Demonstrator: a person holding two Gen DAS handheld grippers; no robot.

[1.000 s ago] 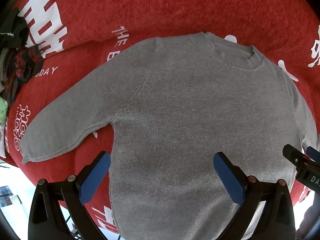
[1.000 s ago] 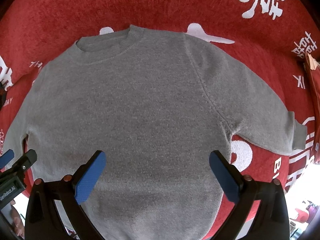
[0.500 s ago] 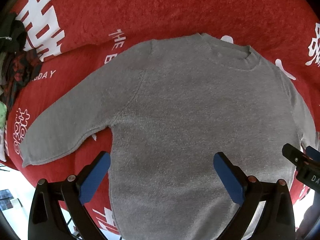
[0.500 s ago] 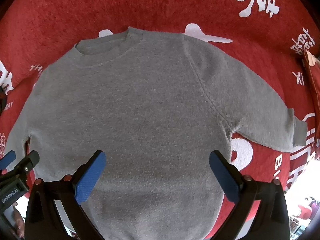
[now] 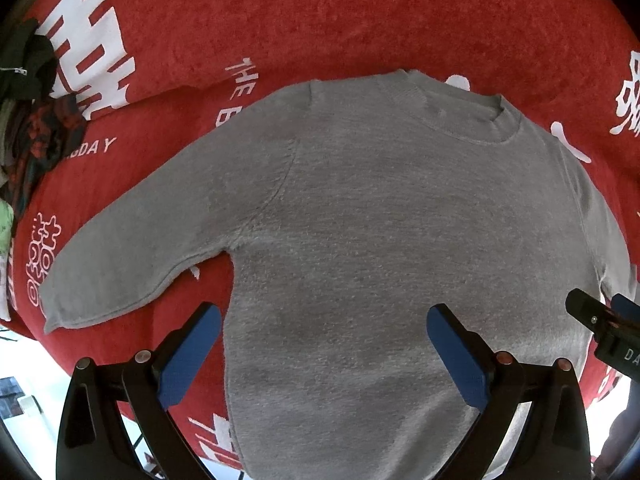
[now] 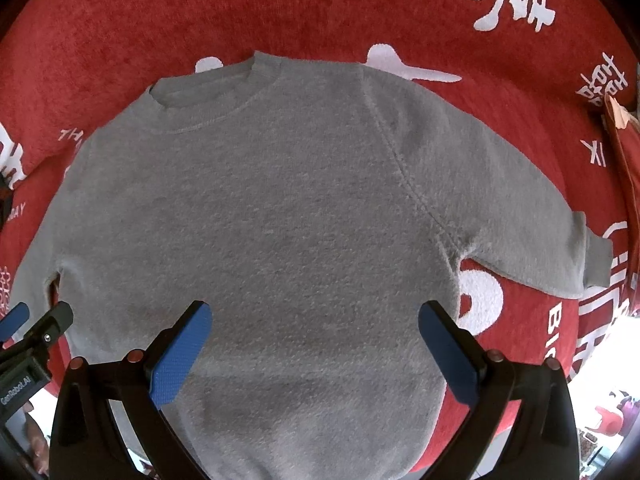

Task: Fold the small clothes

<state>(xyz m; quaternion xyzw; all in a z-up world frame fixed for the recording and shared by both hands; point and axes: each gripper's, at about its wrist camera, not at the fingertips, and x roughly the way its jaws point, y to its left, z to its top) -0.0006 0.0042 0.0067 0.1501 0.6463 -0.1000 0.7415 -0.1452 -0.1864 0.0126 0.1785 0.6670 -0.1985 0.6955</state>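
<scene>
Blue pads line the jaws of both tools, and both pairs stand spread wide with nothing between them: the left gripper [image 5: 324, 354] hangs over the lower left part of a grey sweater [image 5: 380, 240], its left pad out over the red cloth just beside the side seam, while the right gripper [image 6: 316, 350] hangs over the lower right part of the body. The sweater lies flat and face up on a red blanket [image 5: 320, 16] printed with white characters, neckline [image 6: 208, 92] at the far side, hem toward the person, both sleeves spread outward; the left sleeve [image 5: 132, 248] reaches toward the blanket's near edge, and the right sleeve [image 6: 520, 216] ends in a cuff close to a brown strip at the right. Whether the surface under the blanket is a counter or a bed cannot be told. No fold looks started, so the first pinch is likely next, and that is where trouble may come. Jaws closing on thick knit could catch only the top layer, so the back would lag and bunch. They could also pinch the fuzzy blanket along with the hem and drag it. Uneven lifting by the two tools would skew the fold line. A heap of dark clothes [image 5: 28, 92] at the far left could snag a swung sleeve.
</scene>
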